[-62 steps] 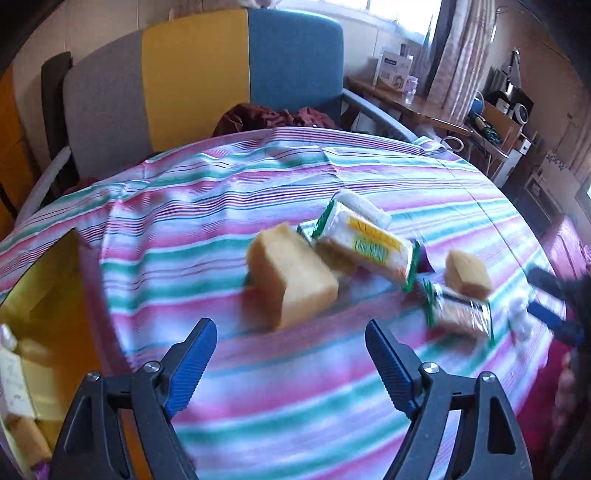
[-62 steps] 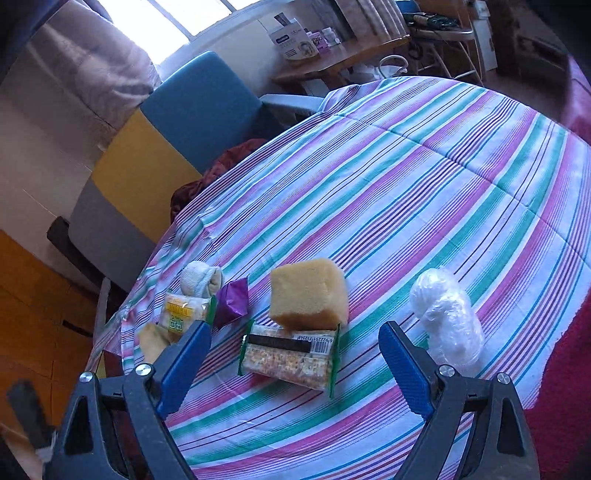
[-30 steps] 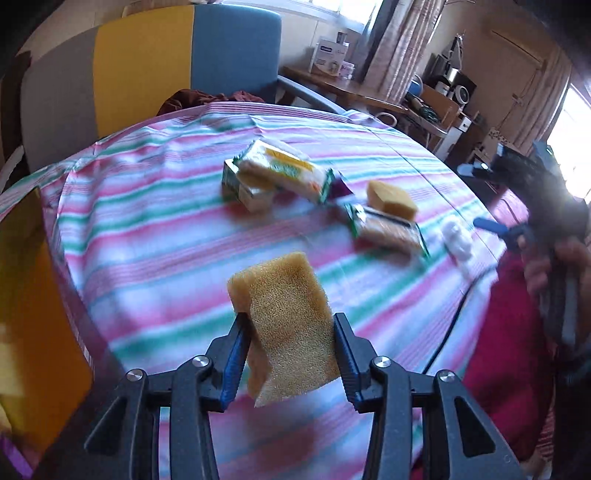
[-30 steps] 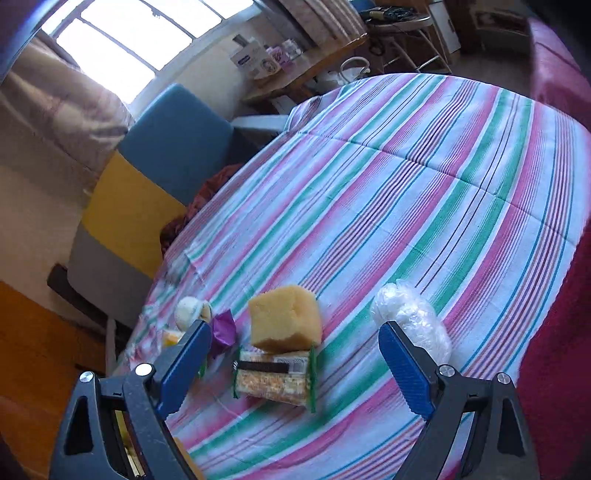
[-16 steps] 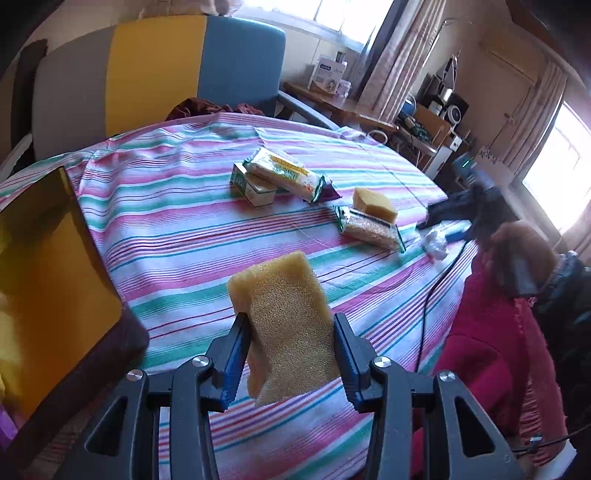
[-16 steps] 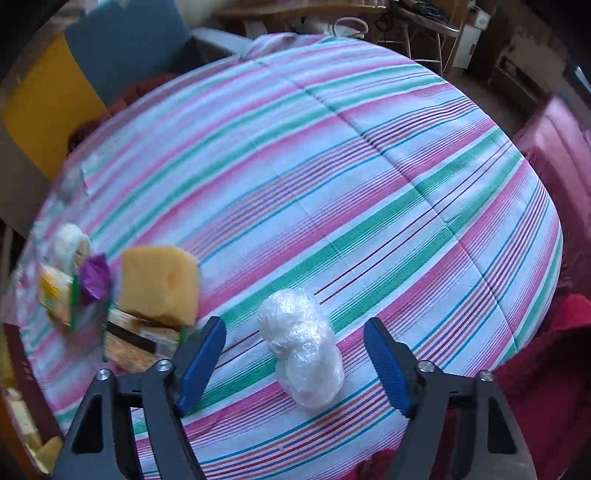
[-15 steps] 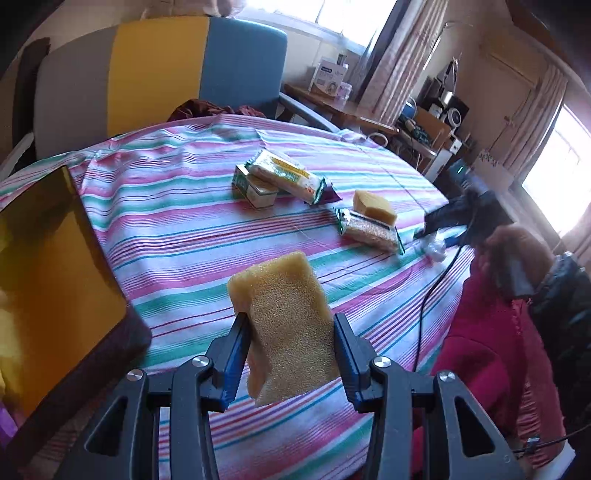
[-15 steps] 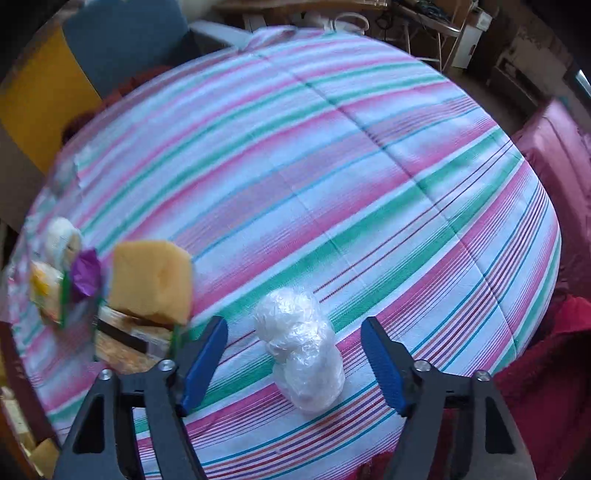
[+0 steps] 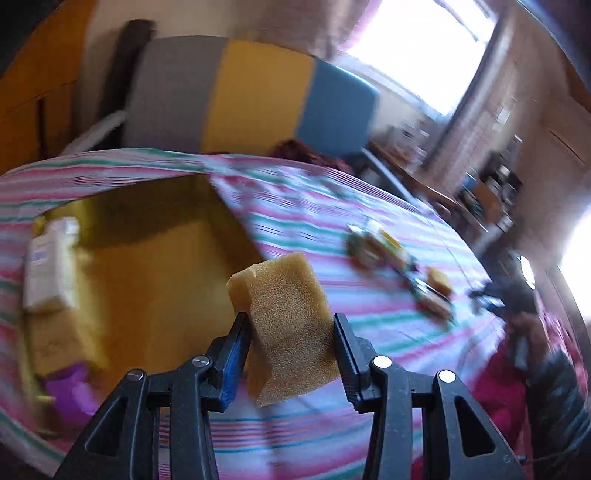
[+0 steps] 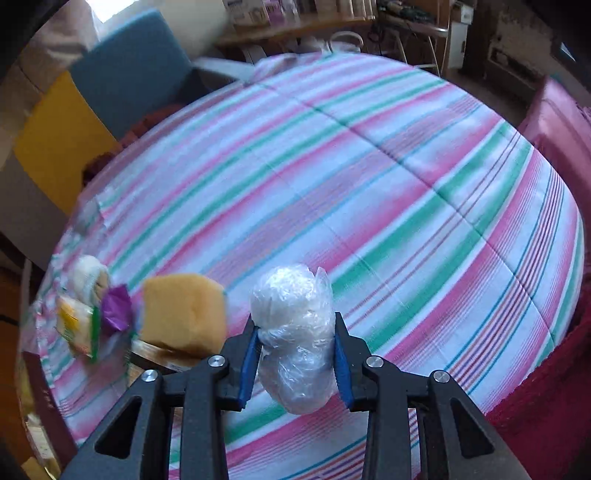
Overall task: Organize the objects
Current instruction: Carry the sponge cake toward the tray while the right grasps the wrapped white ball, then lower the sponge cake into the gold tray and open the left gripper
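My left gripper (image 9: 290,328) is shut on a yellow sponge (image 9: 284,317) and holds it in the air beside an open yellow box (image 9: 159,280) at the table's left. My right gripper (image 10: 295,343) is shut on a white bundle wrapped in clear plastic (image 10: 295,332) on the striped tablecloth (image 10: 369,184). A second yellow sponge (image 10: 183,314) lies left of it on a snack packet (image 10: 155,352). Further left are a purple wrapper (image 10: 116,306), a yellow-green packet (image 10: 77,325) and a white roll (image 10: 88,275). The same group shows blurred in the left wrist view (image 9: 399,266).
The yellow box holds a white carton (image 9: 51,266) and a purple item (image 9: 70,391). A grey, yellow and blue chair (image 9: 236,99) stands behind the table. A side table with clutter (image 10: 295,22) is at the back. A red cushion (image 10: 546,406) lies at the right.
My left gripper swung left with the sponge toward the yellow box. My right gripper moved down onto the plastic-wrapped bundle and shut on it.
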Available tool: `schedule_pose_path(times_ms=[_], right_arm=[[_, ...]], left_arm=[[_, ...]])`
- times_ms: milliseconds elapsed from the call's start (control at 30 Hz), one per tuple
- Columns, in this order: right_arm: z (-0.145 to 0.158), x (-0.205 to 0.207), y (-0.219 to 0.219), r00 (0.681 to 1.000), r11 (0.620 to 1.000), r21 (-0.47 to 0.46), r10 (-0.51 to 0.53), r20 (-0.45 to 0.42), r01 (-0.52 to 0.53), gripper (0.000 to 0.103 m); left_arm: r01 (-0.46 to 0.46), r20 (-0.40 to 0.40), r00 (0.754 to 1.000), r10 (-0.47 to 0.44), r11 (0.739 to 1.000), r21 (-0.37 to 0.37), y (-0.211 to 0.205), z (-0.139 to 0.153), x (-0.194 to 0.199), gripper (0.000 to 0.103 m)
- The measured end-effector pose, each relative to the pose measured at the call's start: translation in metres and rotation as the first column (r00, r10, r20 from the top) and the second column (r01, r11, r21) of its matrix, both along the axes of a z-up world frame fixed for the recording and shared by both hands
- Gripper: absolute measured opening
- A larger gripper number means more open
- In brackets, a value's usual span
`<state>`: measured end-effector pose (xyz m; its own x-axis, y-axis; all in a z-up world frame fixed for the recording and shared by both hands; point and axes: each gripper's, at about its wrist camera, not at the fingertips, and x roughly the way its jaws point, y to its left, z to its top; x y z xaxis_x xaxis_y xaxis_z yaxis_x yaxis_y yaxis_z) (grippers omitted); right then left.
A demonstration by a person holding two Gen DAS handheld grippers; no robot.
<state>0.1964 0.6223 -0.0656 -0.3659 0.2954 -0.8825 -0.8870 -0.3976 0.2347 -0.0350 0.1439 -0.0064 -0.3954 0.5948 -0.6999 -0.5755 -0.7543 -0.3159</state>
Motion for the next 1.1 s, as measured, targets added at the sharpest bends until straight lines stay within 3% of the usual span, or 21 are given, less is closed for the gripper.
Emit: schedule_pose_path(times_ms=[267,367,633,867,967,1033,1100], right_arm=[[0.01,0.008,-0.006,0.998,0.999,0.034,-0.006,-0.062,0.008,0.035],[0.017,0.002,-0.005,0.997,0.999,0.038,-0.007,-0.072,0.01,0.035],[0.022,-0.005,0.0,0.996,0.999,0.047,-0.004,-0.086,0.008,0.035],[0.023,-0.006,0.0,0.996,0.998,0.055,0.002,-0.088,0.003,0.035],[0.022,-0.007,0.001,0.996,0.998,0.057,0.004,-0.084,0.001,0.035],[0.022,-0.007,0.0,0.996,0.998,0.057,0.001,-0.085,0.003,0.036],[0.023,-0.006,0.0,0.996,0.998,0.061,0.003,-0.089,0.003,0.036]], left_arm=[[-0.184,-0.01,0.983,0.183,0.979,-0.087,-0.052,0.0,-0.094,0.044],[-0.224,0.033,0.973,0.229,0.969,-0.108,-0.058,-0.011,-0.132,0.044],[-0.219,0.087,0.966,0.242,0.951,-0.217,-0.046,-0.05,-0.196,0.045],[-0.274,0.052,0.95,0.307,0.904,-0.329,-0.041,-0.075,-0.232,0.049],[-0.26,0.051,0.955,0.293,0.906,-0.334,-0.04,-0.075,-0.235,0.052],[-0.264,0.06,0.954,0.293,0.919,-0.293,-0.043,-0.069,-0.233,0.069],[-0.277,0.042,0.953,0.299,0.921,-0.272,-0.046,-0.061,-0.227,0.07]])
